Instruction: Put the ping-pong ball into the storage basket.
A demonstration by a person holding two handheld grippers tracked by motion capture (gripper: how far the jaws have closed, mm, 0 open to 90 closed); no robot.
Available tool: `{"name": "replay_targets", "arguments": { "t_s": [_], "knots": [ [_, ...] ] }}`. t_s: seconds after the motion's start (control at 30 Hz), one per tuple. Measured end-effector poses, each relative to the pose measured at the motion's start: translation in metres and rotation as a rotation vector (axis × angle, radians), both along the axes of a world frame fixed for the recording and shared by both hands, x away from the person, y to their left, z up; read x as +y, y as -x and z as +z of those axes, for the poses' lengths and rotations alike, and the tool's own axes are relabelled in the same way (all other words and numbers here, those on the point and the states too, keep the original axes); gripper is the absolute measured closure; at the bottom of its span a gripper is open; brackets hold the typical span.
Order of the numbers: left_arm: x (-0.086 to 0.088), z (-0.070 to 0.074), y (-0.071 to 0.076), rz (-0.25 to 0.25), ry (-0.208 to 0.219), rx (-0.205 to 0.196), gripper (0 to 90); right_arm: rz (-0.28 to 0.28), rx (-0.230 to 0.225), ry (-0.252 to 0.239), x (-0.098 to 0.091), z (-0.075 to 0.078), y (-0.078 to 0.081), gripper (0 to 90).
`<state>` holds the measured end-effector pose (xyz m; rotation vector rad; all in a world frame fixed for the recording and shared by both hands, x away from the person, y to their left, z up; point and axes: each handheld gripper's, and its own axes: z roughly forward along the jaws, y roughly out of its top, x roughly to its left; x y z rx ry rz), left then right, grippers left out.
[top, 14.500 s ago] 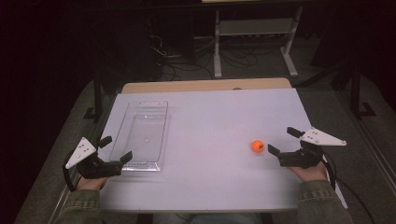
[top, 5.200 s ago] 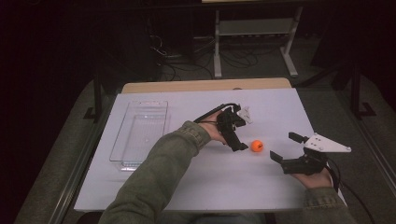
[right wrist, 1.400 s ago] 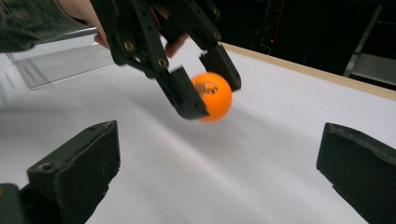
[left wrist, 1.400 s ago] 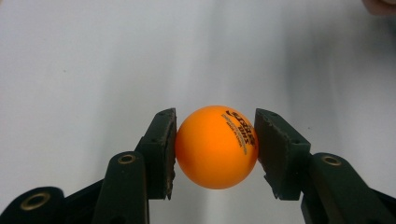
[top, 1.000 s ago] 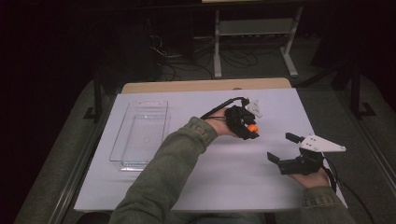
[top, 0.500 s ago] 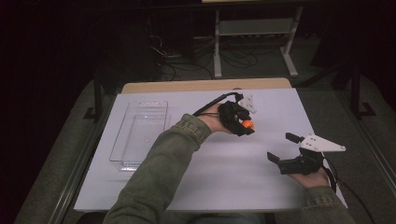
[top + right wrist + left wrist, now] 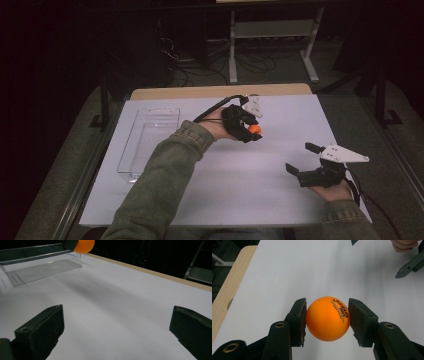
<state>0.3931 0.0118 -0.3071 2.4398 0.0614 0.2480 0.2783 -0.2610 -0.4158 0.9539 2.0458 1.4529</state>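
Note:
An orange ball (image 7: 327, 318) with black print sits pinched between both pads of my left gripper (image 7: 327, 320), held above the white table. From above, the left gripper (image 7: 251, 132) hangs over the table's middle with the ball (image 7: 255, 130) at its tip. The ball (image 7: 84, 245) shows at the top edge of the right gripper view. My right gripper (image 7: 302, 159) rests near the table's right front, jaws wide apart with nothing between them. A clear plastic tray (image 7: 150, 142) lies on the left side of the table.
The white table top (image 7: 260, 185) ends in a wooden strip (image 7: 220, 92) at the far edge. A metal stand (image 7: 272, 35) and cables lie on the dark floor beyond. The tray (image 7: 37, 268) has nothing in it.
My left gripper has lifted the orange ball off the table and carried it up and slightly left. The right gripper has stayed where it was.

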Motion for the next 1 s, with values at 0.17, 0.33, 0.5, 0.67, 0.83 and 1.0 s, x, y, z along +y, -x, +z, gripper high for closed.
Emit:
{"name": "replay_targets", "arguments": {
  "t_s": [0.17, 0.33, 0.5, 0.67, 0.83, 1.0],
  "knots": [
    [0.009, 0.007, 0.002, 0.014, -0.003, -0.008, 50.7, 0.000, 0.000, 0.002, 0.000, 0.000, 0.000, 0.0],
    [0.020, 0.012, 0.004, 0.023, -0.005, -0.018, 50.6, 0.000, 0.001, 0.003, 0.001, 0.000, 0.000, 0.0],
    [0.035, 0.017, 0.006, 0.031, -0.007, -0.015, 50.7, 0.003, 0.001, 0.007, 0.002, 0.000, 0.000, 0.0],
    [0.050, 0.021, 0.006, 0.059, -0.008, -0.017, 50.7, 0.005, 0.002, 0.010, 0.003, 0.000, 0.000, 0.0],
    [0.066, 0.022, 0.008, 0.082, -0.021, -0.017, 50.7, 0.008, 0.002, 0.010, 0.003, 0.000, 0.000, 0.0],
    [0.081, 0.021, 0.009, 0.108, -0.025, -0.004, 50.7, 0.012, 0.001, 0.014, 0.004, 0.000, 0.000, 0.0]
  ]
}}
